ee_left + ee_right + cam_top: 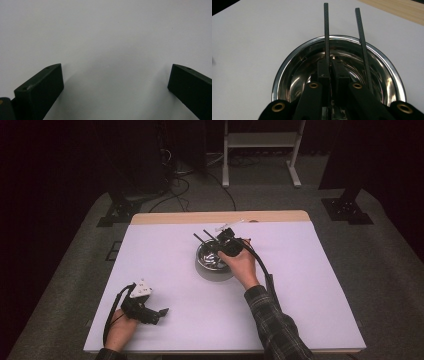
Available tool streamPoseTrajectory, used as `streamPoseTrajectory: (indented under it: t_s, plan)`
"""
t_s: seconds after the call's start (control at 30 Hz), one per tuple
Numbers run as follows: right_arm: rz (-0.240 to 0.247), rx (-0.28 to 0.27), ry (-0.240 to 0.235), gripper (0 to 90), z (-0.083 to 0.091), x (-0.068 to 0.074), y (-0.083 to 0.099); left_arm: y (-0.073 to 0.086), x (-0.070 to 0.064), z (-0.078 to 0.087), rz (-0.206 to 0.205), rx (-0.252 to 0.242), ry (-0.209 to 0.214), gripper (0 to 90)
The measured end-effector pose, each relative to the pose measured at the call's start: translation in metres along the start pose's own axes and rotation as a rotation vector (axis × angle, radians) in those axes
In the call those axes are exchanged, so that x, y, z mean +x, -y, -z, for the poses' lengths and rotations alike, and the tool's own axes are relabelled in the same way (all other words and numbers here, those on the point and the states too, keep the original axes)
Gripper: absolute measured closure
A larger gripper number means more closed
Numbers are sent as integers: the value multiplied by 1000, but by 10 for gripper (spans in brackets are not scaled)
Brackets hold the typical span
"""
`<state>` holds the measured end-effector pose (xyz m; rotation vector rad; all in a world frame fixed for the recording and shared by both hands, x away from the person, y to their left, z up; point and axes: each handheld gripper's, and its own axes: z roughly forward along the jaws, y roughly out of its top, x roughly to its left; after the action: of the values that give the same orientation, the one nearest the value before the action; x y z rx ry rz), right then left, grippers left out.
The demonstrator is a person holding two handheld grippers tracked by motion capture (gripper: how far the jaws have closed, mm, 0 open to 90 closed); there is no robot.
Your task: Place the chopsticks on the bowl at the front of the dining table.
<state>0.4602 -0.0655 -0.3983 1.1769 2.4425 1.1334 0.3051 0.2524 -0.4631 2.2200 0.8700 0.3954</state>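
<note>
Pinching 1 chopstick (326, 30) over the bowl (287, 75), right gripper (331, 67); left gripper (115, 82) fingers wide.

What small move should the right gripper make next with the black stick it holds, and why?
Probably open the right gripper to release the stick. Its fingers are shut on one black chopstick, low inside the steel bowl, and the stick leans on the far rim. The second chopstick lies in the bowl beside it. The left gripper is open over bare table.
</note>
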Motion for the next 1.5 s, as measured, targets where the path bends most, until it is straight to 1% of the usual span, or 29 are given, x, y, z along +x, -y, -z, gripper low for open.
streamPoseTrajectory:
  t_s: [0.23,0.73,0.77,0.8,0.87,0.93,1.03,1.17,1.23,1.37,1.47,1.5]
  plan:
    - [-1,7,6,858,-5,-3,0,0,0,0,1,-2,0,0]
    - [7,16,23,852,-11,1,-4,0,0,0,0,-2,0,0]
    - [10,16,28,838,-11,1,-4,0,0,0,1,-2,0,0]
    - [15,14,35,791,-10,2,-4,0,0,0,1,-2,0,0]
    - [22,10,41,734,-9,3,-4,0,0,0,0,-2,0,0]
    - [32,8,46,694,-6,4,-4,0,0,0,1,-2,0,0]
    - [39,-7,45,631,2,6,-4,0,0,0,0,1,1,0]
    - [53,-11,35,550,16,9,-2,0,0,0,-1,2,0,0]
    - [65,-5,36,516,23,11,0,0,0,0,-2,2,0,0]
    - [85,-15,38,474,38,11,4,0,0,0,-4,2,-1,0]
    - [90,-21,38,440,48,10,9,0,0,0,-2,2,0,0]
    - [85,-18,40,433,51,10,10,0,0,0,-2,2,0,0]
